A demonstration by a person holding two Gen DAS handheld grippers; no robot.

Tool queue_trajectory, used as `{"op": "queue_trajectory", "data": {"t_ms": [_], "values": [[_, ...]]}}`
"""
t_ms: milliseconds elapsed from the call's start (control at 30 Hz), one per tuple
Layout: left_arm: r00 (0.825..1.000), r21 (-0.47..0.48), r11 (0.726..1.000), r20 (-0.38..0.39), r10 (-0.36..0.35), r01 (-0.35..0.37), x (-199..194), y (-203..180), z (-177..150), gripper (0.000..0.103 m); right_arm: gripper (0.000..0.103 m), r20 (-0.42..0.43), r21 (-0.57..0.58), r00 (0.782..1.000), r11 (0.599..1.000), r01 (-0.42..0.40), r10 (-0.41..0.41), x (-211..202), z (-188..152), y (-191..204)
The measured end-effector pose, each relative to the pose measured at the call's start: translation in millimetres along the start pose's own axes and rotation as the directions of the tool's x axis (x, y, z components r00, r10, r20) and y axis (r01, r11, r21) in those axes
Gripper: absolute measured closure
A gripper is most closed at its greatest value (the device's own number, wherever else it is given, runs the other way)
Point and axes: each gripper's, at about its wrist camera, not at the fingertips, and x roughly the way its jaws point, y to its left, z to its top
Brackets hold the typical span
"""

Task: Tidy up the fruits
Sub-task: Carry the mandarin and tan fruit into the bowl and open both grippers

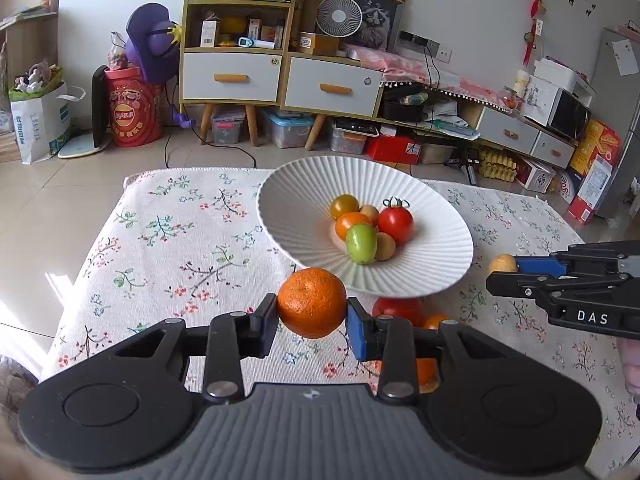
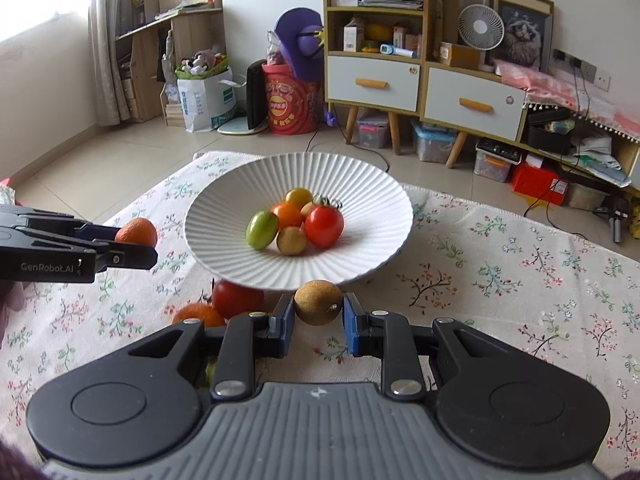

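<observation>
Clamped between the jaws of the left gripper [image 1: 312, 312], an orange mandarin [image 1: 312, 302] hangs above the floral tabletop [image 1: 172, 240], just short of the ribbed white bowl [image 1: 296, 200]. Right gripper [image 2: 319, 312] jaws grasp a small brown fruit [image 2: 319, 302] near the bowl rim. Bowl holds a red tomato [image 2: 324, 226], a green tomato [image 2: 262, 229] and other small fruits.
</observation>
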Motion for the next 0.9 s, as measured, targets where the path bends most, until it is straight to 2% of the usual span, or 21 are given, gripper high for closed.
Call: {"op": "queue_trajectory", "data": {"t_ms": [200, 333, 500, 567, 733, 900], "values": [[1.0, -0.032, 0.999, -0.008, 0.01, -0.01, 13.0, -1.6, 15.0, 0.072, 0.08, 0.02, 0.023, 1.0, 1.0, 0.01, -0.011, 10.1, 13.5, 0.1], [1.0, -0.012, 1.0, -0.004, 0.02, -0.02, 21.4, -5.5, 18.4, 0.072, 0.08, 0.012, 0.003, 1.0, 1.0, 0.029, -0.029, 20.2, 17.0, 2.7], [0.999, 0.072, 0.997, -0.035, 0.038, -0.035, 39.5, -12.6, 25.1, 0.072, 0.08, -0.011, 0.004, 0.999, 0.999, 0.034, -0.034, 31.7, 18.9, 1.0], [0.998, 0.134, 0.99, -0.045, 0.045, -0.039, 44.9, -16.1, 30.0, 0.072, 0.08, -0.018, -0.005, 0.999, 0.999, 0.036, -0.037, 33.7, 18.0, 1.7], [0.992, 0.297, 0.953, -0.084, 0.089, -0.06, 60.0, -22.7, 33.1, 0.072, 0.08, -0.035, -0.012, 0.999, 0.999, 0.031, -0.031, 40.1, 17.8, 1.8], [0.991, 0.371, 0.928, -0.103, 0.086, -0.042, 69.2, -24.9, 36.3, 0.071, 0.08, -0.048, -0.018, 0.998, 0.999, 0.037, -0.038, 46.7, 16.8, 0.2]]}}
